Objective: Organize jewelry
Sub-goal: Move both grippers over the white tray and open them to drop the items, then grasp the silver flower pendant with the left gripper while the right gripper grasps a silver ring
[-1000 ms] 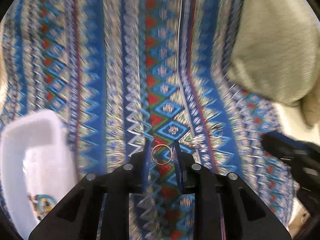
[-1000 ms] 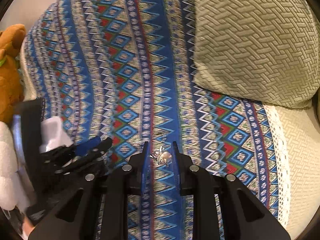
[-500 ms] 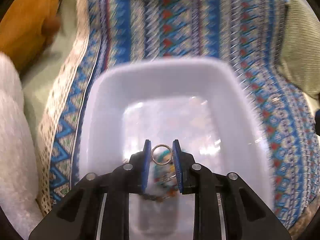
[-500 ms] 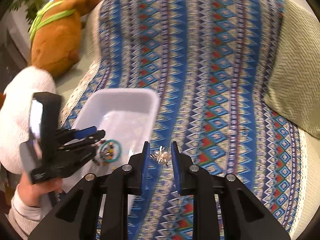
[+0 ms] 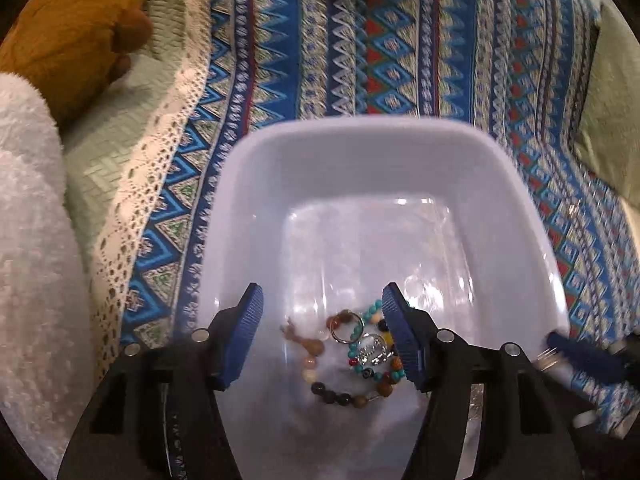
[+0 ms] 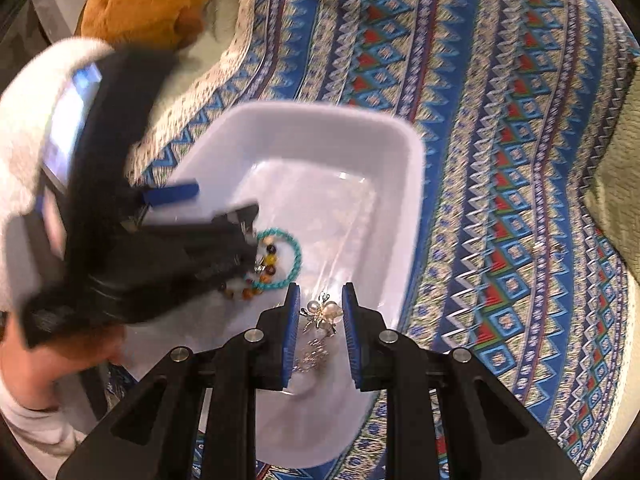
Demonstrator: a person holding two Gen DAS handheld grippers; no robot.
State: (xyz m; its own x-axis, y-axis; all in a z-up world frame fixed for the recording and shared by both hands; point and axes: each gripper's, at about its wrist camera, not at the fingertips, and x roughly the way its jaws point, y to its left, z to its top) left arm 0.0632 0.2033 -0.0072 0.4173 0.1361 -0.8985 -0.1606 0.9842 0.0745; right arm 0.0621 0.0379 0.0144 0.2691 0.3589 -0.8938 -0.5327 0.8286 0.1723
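Setting: home, bed or sofa. Evidence: patterned woven throw with lace edging, olive textured cushion, brown plush toy, white fluffy pillow.

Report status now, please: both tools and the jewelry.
Left tool open over tray; ring dropped. Right tool holds pearl brooch above tray. No obstruction.

Lighting: warm, even indoor light; source not visible. Glare: white highlights on the tub floor in both views. Shadows: soft and faint. Blur: left gripper smeared in the right wrist view; patterned blanket streaked near the rim. Distortion: strong fisheye bowing, black corner vignette.
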